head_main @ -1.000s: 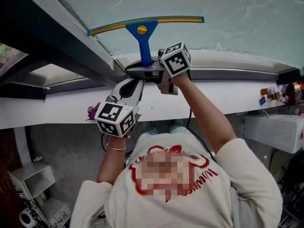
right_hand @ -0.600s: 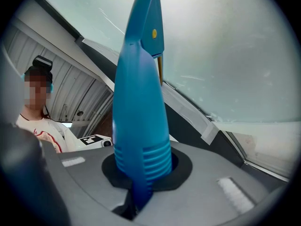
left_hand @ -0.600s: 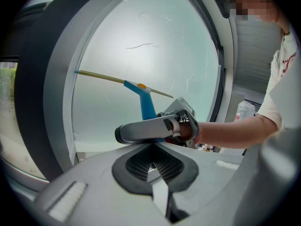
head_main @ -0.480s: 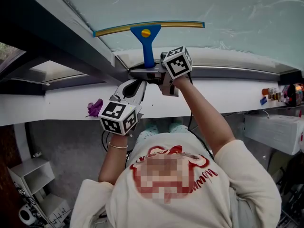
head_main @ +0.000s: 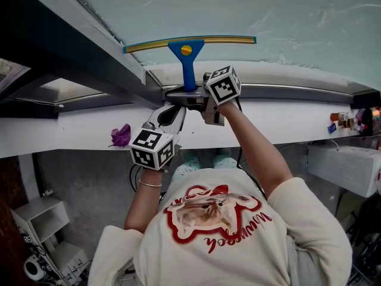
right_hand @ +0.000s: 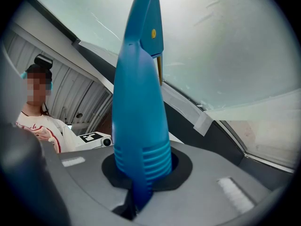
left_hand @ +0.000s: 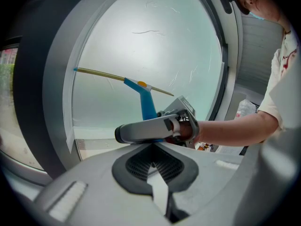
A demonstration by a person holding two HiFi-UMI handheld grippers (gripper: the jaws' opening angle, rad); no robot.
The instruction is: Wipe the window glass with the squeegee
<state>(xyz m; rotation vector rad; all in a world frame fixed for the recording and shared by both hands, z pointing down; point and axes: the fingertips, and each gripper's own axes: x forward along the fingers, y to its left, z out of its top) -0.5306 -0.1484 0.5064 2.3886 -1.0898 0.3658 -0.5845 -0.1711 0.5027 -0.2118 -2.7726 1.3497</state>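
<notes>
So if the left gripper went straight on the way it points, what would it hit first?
Most likely the right gripper, which crosses just ahead; the squeegee and window glass lie beyond it.

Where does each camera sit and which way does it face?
Head view: on the person's head, facing the glass; shows both arms, shirt, left tool, right tool.
Left gripper view: on the left tool, looking over its shut jaws at the squeegee; shows right forearm.
Right gripper view: on the right tool, looking up the gripped squeegee handle; shows the shirt.
Shared: squeegee and glass in all three.
</notes>
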